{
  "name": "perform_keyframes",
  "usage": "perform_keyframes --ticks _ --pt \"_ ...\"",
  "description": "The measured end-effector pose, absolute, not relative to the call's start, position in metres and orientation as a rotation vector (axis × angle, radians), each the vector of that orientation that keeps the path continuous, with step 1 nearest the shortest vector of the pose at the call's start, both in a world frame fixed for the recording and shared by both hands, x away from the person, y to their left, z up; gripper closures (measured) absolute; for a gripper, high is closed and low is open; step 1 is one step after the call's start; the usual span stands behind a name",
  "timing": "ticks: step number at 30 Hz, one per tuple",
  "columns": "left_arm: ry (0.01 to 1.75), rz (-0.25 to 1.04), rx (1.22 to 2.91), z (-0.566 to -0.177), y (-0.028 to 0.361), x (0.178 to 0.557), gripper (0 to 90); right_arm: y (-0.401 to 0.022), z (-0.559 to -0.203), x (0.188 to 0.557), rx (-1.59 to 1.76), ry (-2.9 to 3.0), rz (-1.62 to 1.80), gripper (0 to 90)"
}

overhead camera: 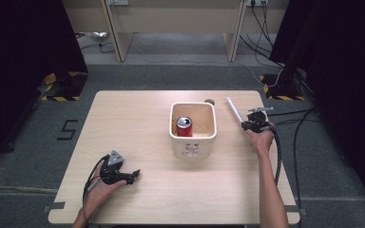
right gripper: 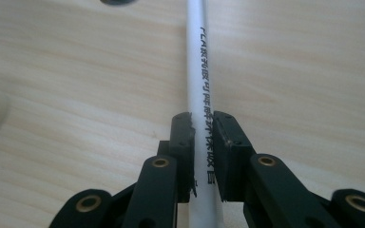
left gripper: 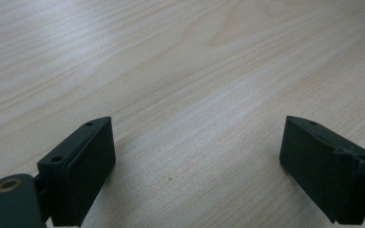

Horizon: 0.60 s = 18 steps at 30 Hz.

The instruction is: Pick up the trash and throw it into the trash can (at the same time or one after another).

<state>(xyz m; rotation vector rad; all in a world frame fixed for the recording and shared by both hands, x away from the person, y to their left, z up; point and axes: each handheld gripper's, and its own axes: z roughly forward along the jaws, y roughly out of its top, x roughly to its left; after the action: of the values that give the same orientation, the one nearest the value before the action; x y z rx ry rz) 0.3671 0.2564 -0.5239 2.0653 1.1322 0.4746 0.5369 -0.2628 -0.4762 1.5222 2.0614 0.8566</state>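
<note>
A thin white tube point(right gripper: 197, 57) with black printed characters runs up between the jaws of my right gripper point(right gripper: 204, 126), and both pads press on its sides. In the high view the tube point(overhead camera: 234, 110) slants up and to the left from the right gripper point(overhead camera: 247, 125), beside the right wall of a cream square bin point(overhead camera: 192, 147). A red drink can point(overhead camera: 184, 126) stands upright inside that bin. My left gripper point(overhead camera: 135, 175) rests low near the table's front left, its jaws wide apart over bare wood point(left gripper: 197, 156) with nothing between them.
The light wooden table point(overhead camera: 138, 123) has a small dark round spot point(overhead camera: 209, 101) just behind the bin. Black cables trail off the right edge to the floor point(overhead camera: 290, 137). Desk legs and dark curtains stand beyond the far edge.
</note>
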Motion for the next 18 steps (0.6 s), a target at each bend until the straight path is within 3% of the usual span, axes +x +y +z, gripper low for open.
perform_keyframes --ticks 8,18 --pt "1.133 0.474 2.065 -0.524 0.256 0.367 10.7 -0.261 -0.433 0.525 1.449 2.042 0.931 79.0" --pt "1.133 0.473 2.067 -0.524 0.256 0.367 10.7 -0.255 -0.405 0.516 1.402 2.046 0.995 78.9"
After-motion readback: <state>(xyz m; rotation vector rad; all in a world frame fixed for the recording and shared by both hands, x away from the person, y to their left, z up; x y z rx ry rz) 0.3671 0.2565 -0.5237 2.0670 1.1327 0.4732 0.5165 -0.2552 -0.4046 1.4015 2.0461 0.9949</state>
